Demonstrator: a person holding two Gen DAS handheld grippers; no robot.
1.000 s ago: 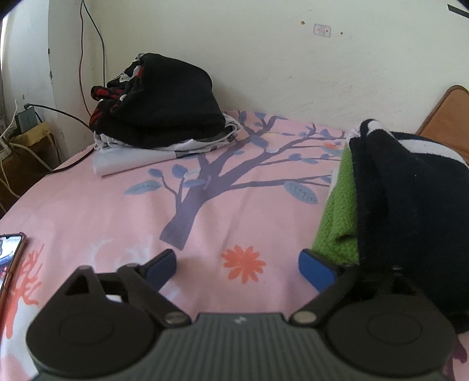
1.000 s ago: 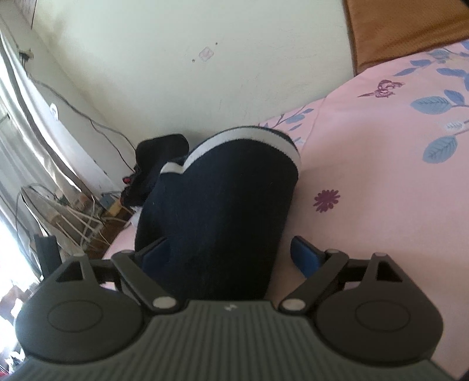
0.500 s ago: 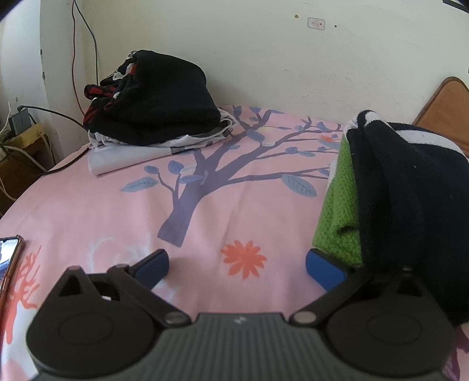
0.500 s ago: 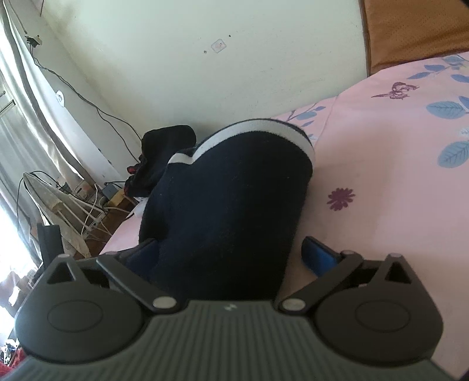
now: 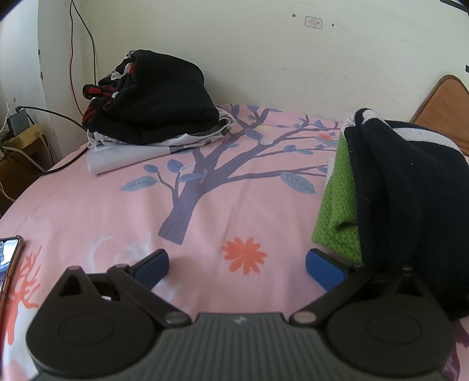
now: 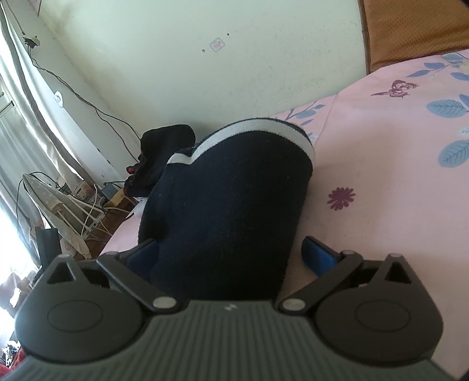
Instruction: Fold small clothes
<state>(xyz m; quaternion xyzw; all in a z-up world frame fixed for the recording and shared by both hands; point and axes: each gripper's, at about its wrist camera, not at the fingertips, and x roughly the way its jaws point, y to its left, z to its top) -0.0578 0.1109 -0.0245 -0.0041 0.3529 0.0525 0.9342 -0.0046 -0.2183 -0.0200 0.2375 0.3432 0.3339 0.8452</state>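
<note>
Over the bed (image 5: 96, 211) with its pink sheet and printed purple tree, the left claw (image 5: 237, 265) hovers low with its blue pads spread wide and nothing between them, only an orange flower print lying on the sheet in the gap. Just to its right sits a small stack of clothes: a folded green knit piece (image 5: 337, 211) underneath and a dark navy garment (image 5: 410, 187) with white stripes draped over it, the navy cloth hanging down close beside the claw's right pad. The right claw (image 6: 231, 253) is also spread wide, straddling that same navy garment (image 6: 234, 205); the cloth fills most of the gap and rises up in front of the camera, its white-striped band at the top. Its left pad is pressed against or tucked behind the cloth, while the right pad stands just clear of it over the sheet. Far back by the wall a second pile (image 5: 152, 99) rests on the bed, black and red clothing heaped on a flat pale grey piece. A phone (image 5: 8, 260) lies at the left edge of the sheet, and a brown headboard (image 6: 416, 26) shows at the right.
</note>
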